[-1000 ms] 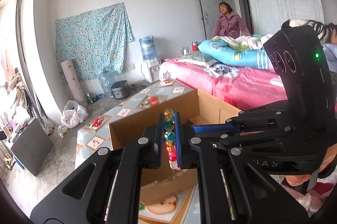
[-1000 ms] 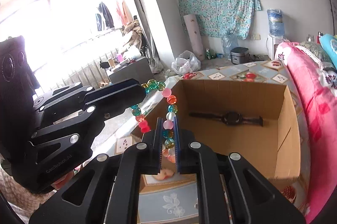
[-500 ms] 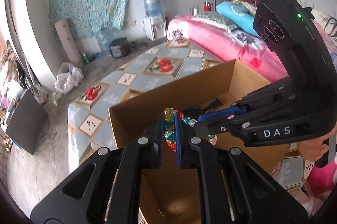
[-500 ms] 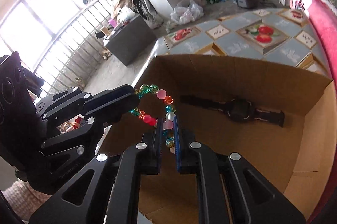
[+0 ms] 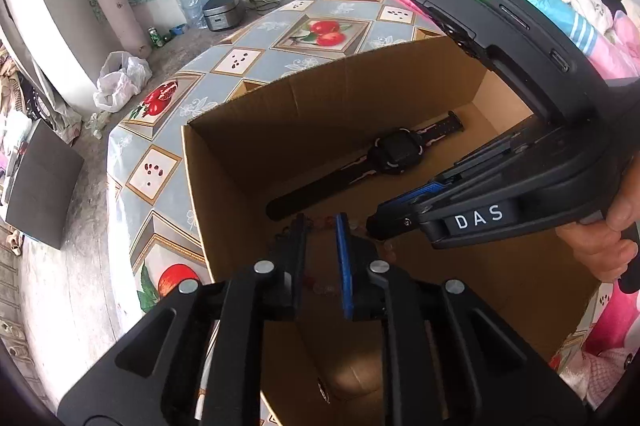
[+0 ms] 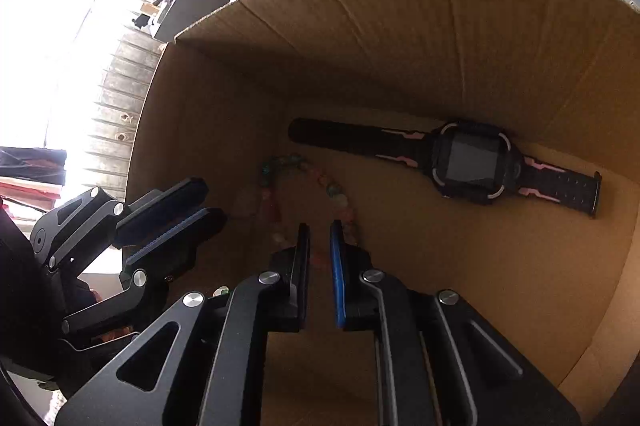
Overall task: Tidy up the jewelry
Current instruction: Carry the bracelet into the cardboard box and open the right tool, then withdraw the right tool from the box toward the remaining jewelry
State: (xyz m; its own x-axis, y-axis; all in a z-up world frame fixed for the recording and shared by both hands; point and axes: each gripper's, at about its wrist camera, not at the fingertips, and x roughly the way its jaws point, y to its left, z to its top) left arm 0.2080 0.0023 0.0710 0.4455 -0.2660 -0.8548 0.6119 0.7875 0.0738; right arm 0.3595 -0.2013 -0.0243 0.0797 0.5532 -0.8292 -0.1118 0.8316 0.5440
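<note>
Left wrist and right wrist views: bracelet down inside the carton

Left wrist view: an open cardboard box [image 5: 240, 162] of plain brown corrugated board is seen on a table [image 5: 240, 58] covered with glossy cloth printed with fruit panels; the top edge of the box is raw-cut and its walls are upright, creased with vertical flutes.

A black wristwatch [image 6: 468, 162] with a square face, pale bezel corners and pink strap accents is laid flat and stretched out along the far wall; the box floor nearer the right-hand wall is bare.

The bead bracelet [image 6: 280, 162], a strand of round glassy beads in teal, red and pale tones, is blurred; it is seen low in the box, looped near the buckle-free end of the watch strap, but whether it is resting on the floor cannot be told.

The left gripper [image 5: 321, 222] is pointed steeply down into the box; its jaws have just been opening and a narrow gap is shown, with beads seen in it but not clearly pinched.

The right gripper [image 6: 320, 228] is held just beside it, jaws nearly together with reddish beads between the pads; it is carried by a hand [image 5: 596, 246] at the near rim.

Both grippers are hemmed by the left wall; open room is left toward the right.
</note>
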